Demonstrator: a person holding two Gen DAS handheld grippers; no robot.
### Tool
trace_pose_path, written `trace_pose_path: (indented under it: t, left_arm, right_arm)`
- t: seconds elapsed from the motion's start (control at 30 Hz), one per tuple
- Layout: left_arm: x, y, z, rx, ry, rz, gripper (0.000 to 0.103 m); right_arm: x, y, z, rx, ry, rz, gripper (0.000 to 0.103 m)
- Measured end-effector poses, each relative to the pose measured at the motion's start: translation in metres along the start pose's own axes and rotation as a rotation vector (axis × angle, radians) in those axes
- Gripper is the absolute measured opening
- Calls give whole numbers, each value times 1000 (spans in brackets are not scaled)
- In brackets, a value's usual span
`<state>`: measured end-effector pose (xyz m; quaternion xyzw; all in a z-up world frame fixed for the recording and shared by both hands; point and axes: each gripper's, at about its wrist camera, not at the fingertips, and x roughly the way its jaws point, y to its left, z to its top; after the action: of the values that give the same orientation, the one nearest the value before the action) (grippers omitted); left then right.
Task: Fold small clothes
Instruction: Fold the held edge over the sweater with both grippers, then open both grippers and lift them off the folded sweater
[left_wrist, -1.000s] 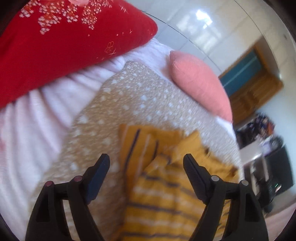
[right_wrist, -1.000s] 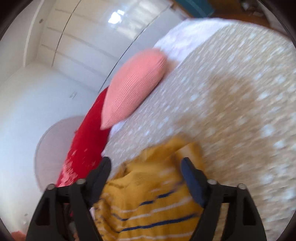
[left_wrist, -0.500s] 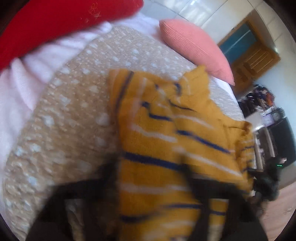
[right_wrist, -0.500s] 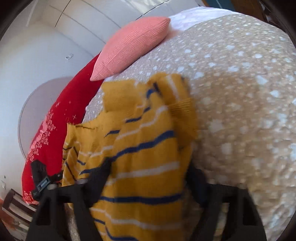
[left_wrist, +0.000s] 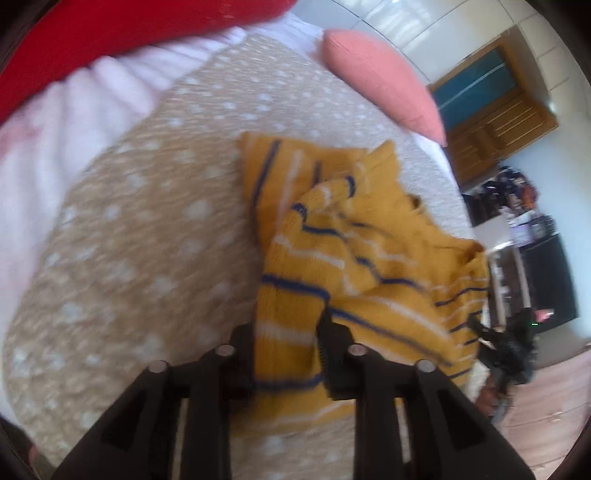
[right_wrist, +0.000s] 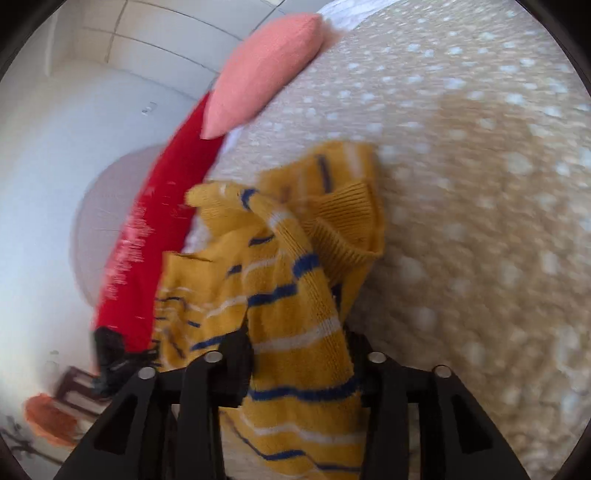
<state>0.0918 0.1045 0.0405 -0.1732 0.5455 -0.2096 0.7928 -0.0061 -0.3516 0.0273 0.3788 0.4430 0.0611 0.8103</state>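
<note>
Sweater: the yellow striped sweater (left_wrist: 354, 258) lies crumpled on the bed, straight ahead of both grippers, its bulk running away toward the far pillows.
Left gripper (left_wrist: 286, 354): pinching a near edge of the knit between its fingers.
Right gripper (right_wrist: 299, 365): likewise clamped on a near edge, cloth bunched over it; neither is nearer.
Surface: a tan dotted bedspread (left_wrist: 147, 229), soft.
Room: pink pillow (right_wrist: 266, 77) and red pillow (left_wrist: 110, 29) at the far end; wooden door (left_wrist: 491, 110) to the right.

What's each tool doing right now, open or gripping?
Left tool: shut on the striped yellow sweater.
Right tool: shut on the same sweater.
</note>
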Motion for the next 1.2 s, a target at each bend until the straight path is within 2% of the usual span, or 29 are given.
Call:
trace_pose_path:
  t: [0.07,0.13,0.2,0.27,0.33,0.43,0.47,0.53,0.6,0.63,0.77,0.83,0.87,0.93,1.0,1.03,1.1,1.17,1.2]
  left_arm:
    - [-17,4,-10,2,-41,25,41]
    - [-40,-1,-17,42,-112,70,47]
    - [-58,-13,-20,96,-192,99,54]
    - [-69,-30,-19,146,-247,62,64]
    - [-54,-41,0,164,-225,10,68]
    - [-17,-65,21,184,-170,-53,68]
    - [1,-71,31,184,-143,-42,68]
    - [35,-71,46,184,-103,44,68]
    - [69,-64,65,166,-65,155,68]
    - [77,-59,72,148,-63,175,66]
    - [64,-48,86,96,-119,150,65]
    - [54,-40,90,67,-158,190,66]
    - [46,-32,92,47,-174,213,66]
    - [26,-17,91,9,-189,197,66]
    - [1,-10,81,11,-230,202,66]
    - [-13,-9,74,26,-254,216,66]
    - [-43,-8,53,57,-302,255,70]
    - [-69,-8,28,76,-353,308,75]
    - [-79,-7,16,82,-376,329,76]
  right_arm:
    - [-17,-2,-7,-11,-39,-2,46]
    - [-41,10,-12,-73,-123,-63,46]
    - [-59,34,-12,-190,-195,-109,46]
    - [-57,58,-6,-249,-200,-99,46]
    - [-37,77,1,-287,-145,-51,44]
    - [2,87,13,-302,-84,-50,44]
    - [22,91,22,-323,-68,-93,44]
    - [48,92,36,-362,-51,-181,43]
    - [74,82,57,-351,-28,-257,37]
    - [81,78,65,-331,-34,-274,31]
    - [78,72,90,-265,-121,-323,32]
    - [68,76,92,-278,-164,-370,32]
    - [61,79,93,-287,-176,-376,35]
    - [40,85,88,-302,-208,-387,40]
    - [6,94,73,-342,-249,-367,41]
    - [-5,99,67,-361,-266,-369,45]
    - [-36,110,44,-420,-337,-398,63]
    - [-70,110,16,-453,-424,-401,87]
    - [-85,102,1,-438,-439,-378,91]
